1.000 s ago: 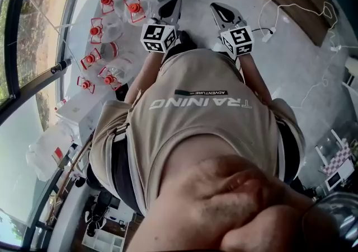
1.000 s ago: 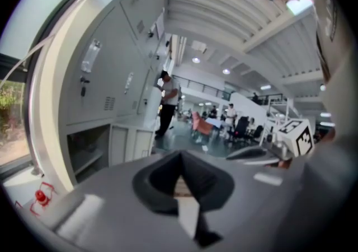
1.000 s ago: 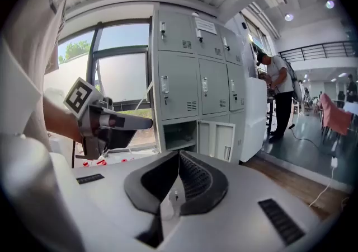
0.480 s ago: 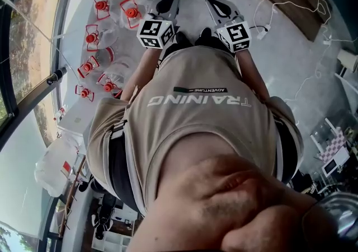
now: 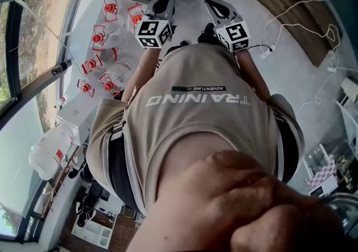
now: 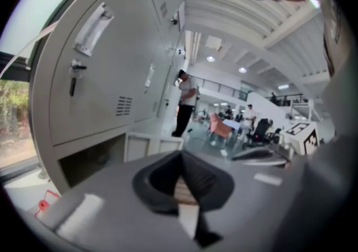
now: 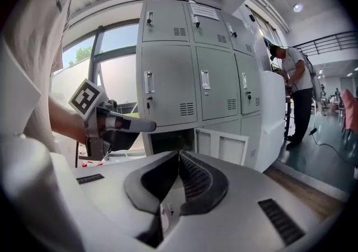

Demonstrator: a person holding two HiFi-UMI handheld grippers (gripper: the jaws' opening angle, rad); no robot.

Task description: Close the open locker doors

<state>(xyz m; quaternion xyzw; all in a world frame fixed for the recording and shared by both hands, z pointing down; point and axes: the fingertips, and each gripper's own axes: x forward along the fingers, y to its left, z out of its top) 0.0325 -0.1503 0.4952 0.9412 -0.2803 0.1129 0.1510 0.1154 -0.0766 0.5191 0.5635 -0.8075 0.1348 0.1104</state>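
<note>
Head view: the camera looks down the person's beige shirt (image 5: 196, 111), so both tools poke out at the top of the frame. The left gripper (image 5: 163, 4) and right gripper (image 5: 216, 9) are held forward side by side, probably carried ready toward the lockers. Clear plastic jugs (image 5: 106, 43) with red caps crowd the upper left on a pale, glossy floor.

Left gripper view: the black ribbed jaws meet at their tips with nothing between them. Grey sheet-metal lockers (image 6: 112, 77), slotted with vents and fitted with bar handles, rise at the left. A low door (image 6: 150, 145) hangs open at centre left (the one needing a push, I judge).

Right gripper view: these jaws are pressed together too, and empty. That flat, panelled door stands swung out just above them, beside its dark compartment (image 7: 170, 141).
</note>
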